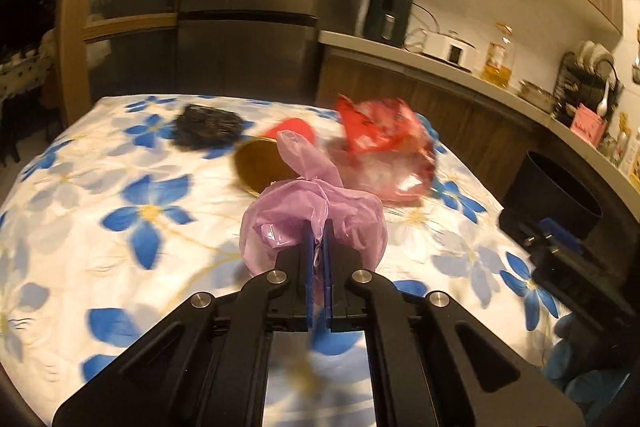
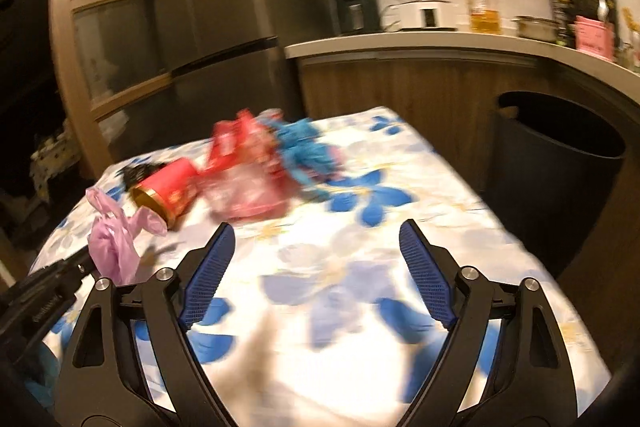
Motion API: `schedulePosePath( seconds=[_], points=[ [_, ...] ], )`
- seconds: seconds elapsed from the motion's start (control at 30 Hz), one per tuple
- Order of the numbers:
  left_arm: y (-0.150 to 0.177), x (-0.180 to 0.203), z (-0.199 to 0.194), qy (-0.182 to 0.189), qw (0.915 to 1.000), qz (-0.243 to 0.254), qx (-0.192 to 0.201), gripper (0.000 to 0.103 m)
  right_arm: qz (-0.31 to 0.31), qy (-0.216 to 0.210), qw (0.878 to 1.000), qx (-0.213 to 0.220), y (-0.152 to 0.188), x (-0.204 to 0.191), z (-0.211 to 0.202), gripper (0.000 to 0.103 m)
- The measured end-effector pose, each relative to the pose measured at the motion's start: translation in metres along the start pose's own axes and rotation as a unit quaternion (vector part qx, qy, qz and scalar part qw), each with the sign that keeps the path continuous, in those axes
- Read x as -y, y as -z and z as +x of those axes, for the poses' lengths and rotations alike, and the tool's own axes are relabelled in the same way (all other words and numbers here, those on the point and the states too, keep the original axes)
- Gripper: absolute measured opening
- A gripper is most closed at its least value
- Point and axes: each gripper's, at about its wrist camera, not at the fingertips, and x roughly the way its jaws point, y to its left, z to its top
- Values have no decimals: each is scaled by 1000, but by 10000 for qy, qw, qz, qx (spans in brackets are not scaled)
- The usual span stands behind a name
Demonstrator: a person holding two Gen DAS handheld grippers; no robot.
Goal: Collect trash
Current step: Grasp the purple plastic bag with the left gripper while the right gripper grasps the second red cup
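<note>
My left gripper [image 1: 319, 227] is shut on a crumpled pink plastic bag [image 1: 352, 215] and holds it above the flowered tablecloth [image 1: 120, 187]. The bag also shows in the right wrist view [image 2: 114, 247], at the far left. Behind it lie a red paper cup [image 1: 264, 163] on its side, a red and clear wrapper [image 1: 384, 151] and a black crumpled piece [image 1: 208, 127]. My right gripper [image 2: 316, 239] is open and empty above the cloth. A blue crumpled piece [image 2: 308, 151] lies beside the wrapper [image 2: 248, 171]. A black bin [image 2: 560, 163] stands to the right of the table.
A kitchen counter [image 1: 460, 71] with a kettle, an oil bottle [image 1: 498, 59] and a dish rack runs along the back right. A dark fridge [image 1: 248, 7] stands behind the table. The bin [image 1: 552, 195] is past the table's right edge.
</note>
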Motion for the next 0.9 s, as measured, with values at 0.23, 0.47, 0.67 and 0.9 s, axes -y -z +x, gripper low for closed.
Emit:
schedulePosePath(
  seconds=[0.23, 0.47, 0.67, 0.9],
  points=[
    [-5, -43, -14, -352, 9987, -355, 134, 3, -592, -611, 9963, -125, -1, -75, 30, 70],
    [-9, -74, -28, -535, 9967, -550, 263, 3, -945, -725, 9927, -186, -7, -127, 65, 56],
    [-10, -86, -30, -541, 9961, -631, 282, 3, -1065, -603, 9917, -389, -7, -146, 92, 37],
    [-10, -90, -27, -484, 9965, -648, 217, 3, -996, -560, 9918, -579, -7, -147, 106, 8]
  ],
)
